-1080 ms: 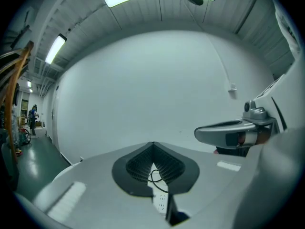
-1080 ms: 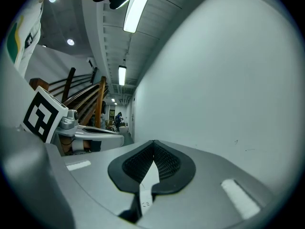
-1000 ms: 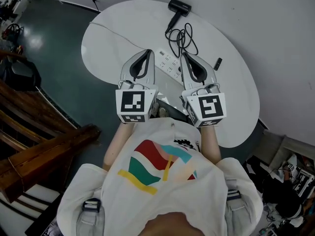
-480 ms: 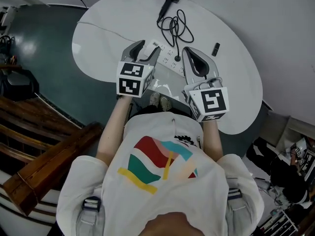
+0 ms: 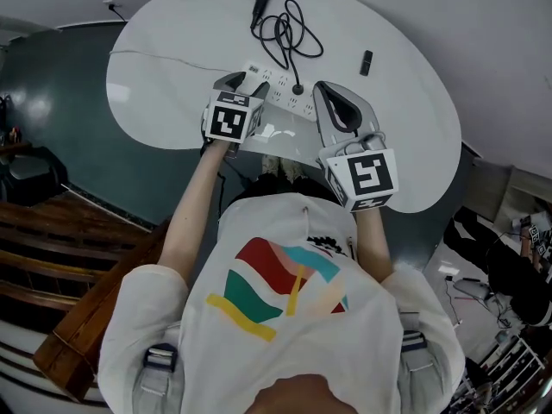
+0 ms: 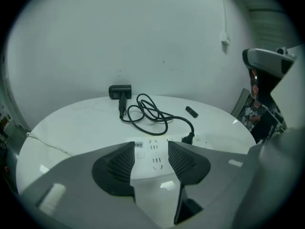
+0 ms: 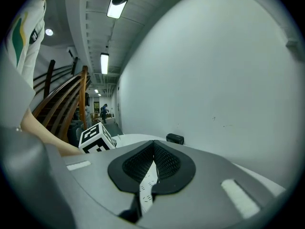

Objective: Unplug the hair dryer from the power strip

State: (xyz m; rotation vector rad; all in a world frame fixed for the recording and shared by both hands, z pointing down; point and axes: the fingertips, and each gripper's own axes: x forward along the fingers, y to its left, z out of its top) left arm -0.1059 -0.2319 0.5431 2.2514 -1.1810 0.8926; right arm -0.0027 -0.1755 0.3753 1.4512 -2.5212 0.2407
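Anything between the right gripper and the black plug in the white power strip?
Nothing visible. The shut right gripper hangs just beside the black plug, only bare white power strip between them. The black cord loops away on the far side, toward the black hair dryer.

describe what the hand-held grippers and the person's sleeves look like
Both the left hand-held gripper and the right hand-held gripper are grey shells with black textured pads, each carrying a white cube with black square markers. The person wears a white short-sleeved T-shirt with a colourful print.
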